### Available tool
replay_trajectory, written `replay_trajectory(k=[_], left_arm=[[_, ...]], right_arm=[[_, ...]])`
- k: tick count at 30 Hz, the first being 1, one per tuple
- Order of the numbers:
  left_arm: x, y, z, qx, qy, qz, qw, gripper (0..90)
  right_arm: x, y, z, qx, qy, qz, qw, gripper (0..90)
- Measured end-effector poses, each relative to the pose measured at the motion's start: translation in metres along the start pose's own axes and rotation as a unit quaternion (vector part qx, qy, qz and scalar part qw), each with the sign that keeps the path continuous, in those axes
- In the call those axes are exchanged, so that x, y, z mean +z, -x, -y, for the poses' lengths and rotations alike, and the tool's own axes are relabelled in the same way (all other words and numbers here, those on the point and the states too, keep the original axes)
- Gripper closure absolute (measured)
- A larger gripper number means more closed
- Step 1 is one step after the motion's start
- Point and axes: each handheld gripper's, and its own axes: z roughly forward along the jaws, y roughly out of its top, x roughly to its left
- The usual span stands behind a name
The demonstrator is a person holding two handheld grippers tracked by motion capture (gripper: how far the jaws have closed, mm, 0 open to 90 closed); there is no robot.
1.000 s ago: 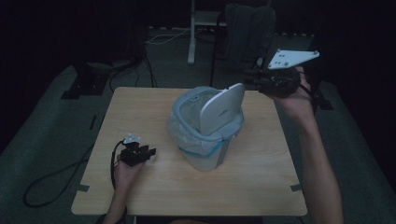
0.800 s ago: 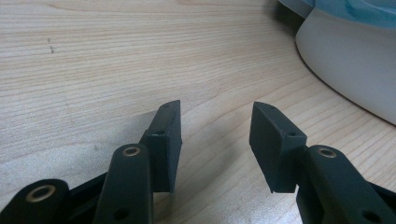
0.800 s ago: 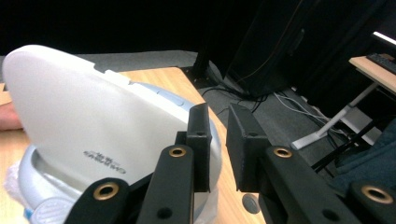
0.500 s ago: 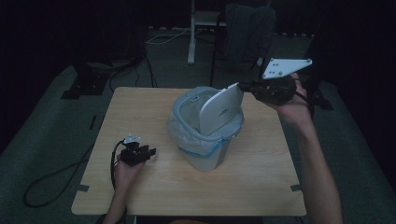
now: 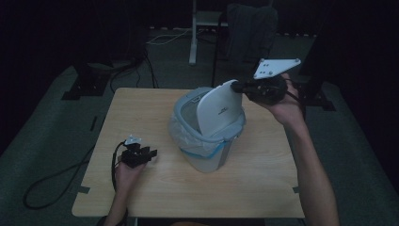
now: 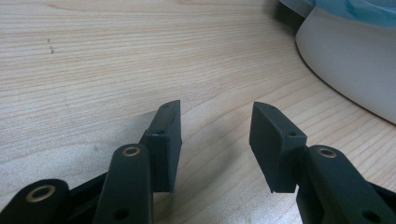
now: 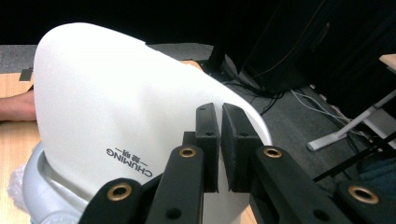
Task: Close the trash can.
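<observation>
The white lid point(image 5: 219, 110) stands tilted up over the trash bin point(image 5: 207, 141), its free edge toward the right gripper point(image 5: 237, 87), whose jaws have just been closing and now pinch that edge. The left gripper point(image 5: 151, 154) rests apart on the table point(image 5: 263, 179), jaws half open, empty.

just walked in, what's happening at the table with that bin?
A person works a small bin lined with a bag, standing mid-table. The right gripper has just been closing its jaws on the upper edge of the bin's white lid, which stands tilted up over the opening, and now pinches that edge. The left gripper rests on the table beside the bin, jaws apart, holding nothing.
</observation>
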Motion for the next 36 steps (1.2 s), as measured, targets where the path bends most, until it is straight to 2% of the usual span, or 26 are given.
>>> replay_trajectory(k=[5,18,28,36], left_arm=[[0.000,0.000,0.000,-0.001,0.001,0.001,1.0000,54.5],[0.000,0.000,0.000,-0.002,0.001,0.000,1.0000,54.5],[0.000,0.000,0.000,-0.002,0.001,0.001,1.0000,54.5],[0.000,0.000,0.000,-0.001,0.001,0.001,1.0000,54.5]], right_arm=[[0.015,0.001,0.000,0.004,-0.006,-0.008,0.9999,85.3],[0.032,0.000,-0.003,0.012,-0.005,-0.020,0.9997,86.2],[0.046,-0.005,-0.006,0.006,-0.005,-0.027,0.9996,88.5],[0.056,-0.012,-0.005,0.001,0.002,-0.023,0.9997,89.5]])
